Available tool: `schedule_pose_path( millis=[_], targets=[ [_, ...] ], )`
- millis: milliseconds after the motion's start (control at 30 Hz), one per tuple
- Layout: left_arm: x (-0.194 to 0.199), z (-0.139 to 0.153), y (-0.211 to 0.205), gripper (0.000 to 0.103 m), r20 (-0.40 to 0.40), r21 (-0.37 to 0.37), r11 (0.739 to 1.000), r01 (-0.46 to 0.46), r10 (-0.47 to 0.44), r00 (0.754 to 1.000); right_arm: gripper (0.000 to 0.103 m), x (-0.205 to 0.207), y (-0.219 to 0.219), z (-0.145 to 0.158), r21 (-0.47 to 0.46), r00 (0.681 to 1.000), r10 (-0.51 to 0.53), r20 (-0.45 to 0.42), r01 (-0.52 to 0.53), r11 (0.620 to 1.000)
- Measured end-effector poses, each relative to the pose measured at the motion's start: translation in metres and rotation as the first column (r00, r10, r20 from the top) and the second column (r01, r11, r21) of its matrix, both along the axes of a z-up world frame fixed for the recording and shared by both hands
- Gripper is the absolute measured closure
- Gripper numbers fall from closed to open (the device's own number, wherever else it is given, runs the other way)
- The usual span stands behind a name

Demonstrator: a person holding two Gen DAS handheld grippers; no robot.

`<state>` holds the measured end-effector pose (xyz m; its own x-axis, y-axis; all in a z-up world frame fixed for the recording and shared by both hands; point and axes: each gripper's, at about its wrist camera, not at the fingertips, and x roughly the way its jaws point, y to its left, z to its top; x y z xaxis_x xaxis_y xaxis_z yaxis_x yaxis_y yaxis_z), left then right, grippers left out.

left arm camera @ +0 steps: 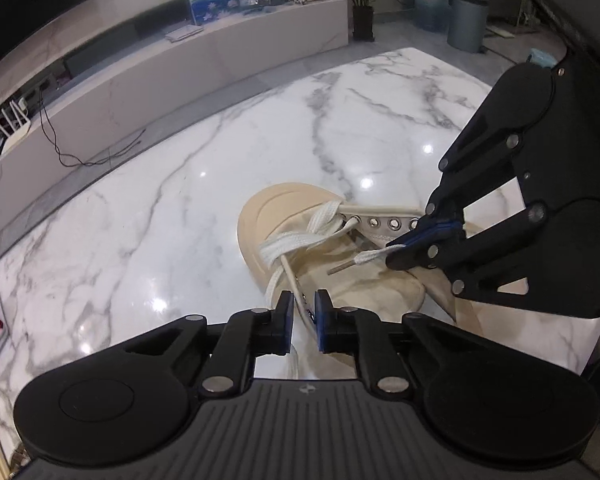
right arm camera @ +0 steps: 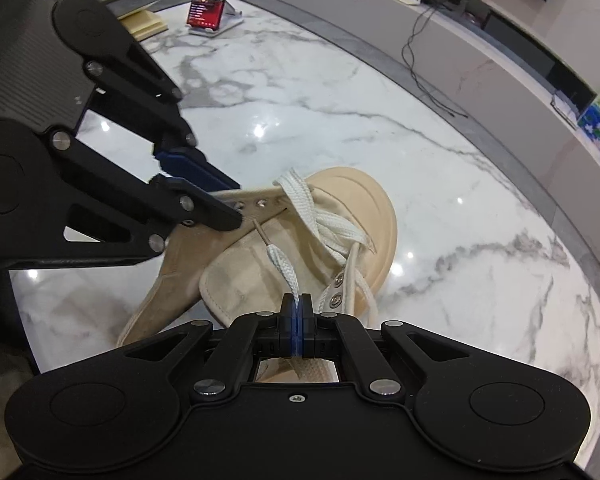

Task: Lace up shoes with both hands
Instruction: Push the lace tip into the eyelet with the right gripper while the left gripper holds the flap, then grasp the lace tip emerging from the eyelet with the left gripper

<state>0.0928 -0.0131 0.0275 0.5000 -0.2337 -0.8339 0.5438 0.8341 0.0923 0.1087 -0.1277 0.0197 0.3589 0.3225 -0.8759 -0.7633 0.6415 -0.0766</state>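
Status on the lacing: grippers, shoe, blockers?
Right gripper shut on lace tip. Left gripper clamping the eyelet flap. Beige shoe half-laced. Nothing in the way.

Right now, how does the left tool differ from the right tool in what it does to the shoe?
The left tool has its jaws a little apart; the right tool has them fully shut. The left tool straddles the eyelet flap, and I cannot tell whether it presses on it; the right tool pinches the white lace just behind its tip. Both point down at the beige shoe on the marble table.
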Motion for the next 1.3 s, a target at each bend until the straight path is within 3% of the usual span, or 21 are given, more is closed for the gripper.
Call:
schedule_pose_path(
  millis=[867, 1300],
  targets=[
    [-0.004, 0.001, -0.005, 0.092, 0.007, 0.028, 0.999, 0.029, -0.029, 1.000, 0.103, 0.003, 0.022, -0.007, -0.031, 1.000, -0.005, 0.007, 0.006, 0.999],
    [-0.014, 0.021, 0.010, 0.088, 0.006, -0.017, 0.998, 0.057, -0.056, 0.998, 0.103, 0.005, 0.026, -0.005, -0.009, 1.000, 0.002, 0.025, -0.002, 1.000]
  ],
)
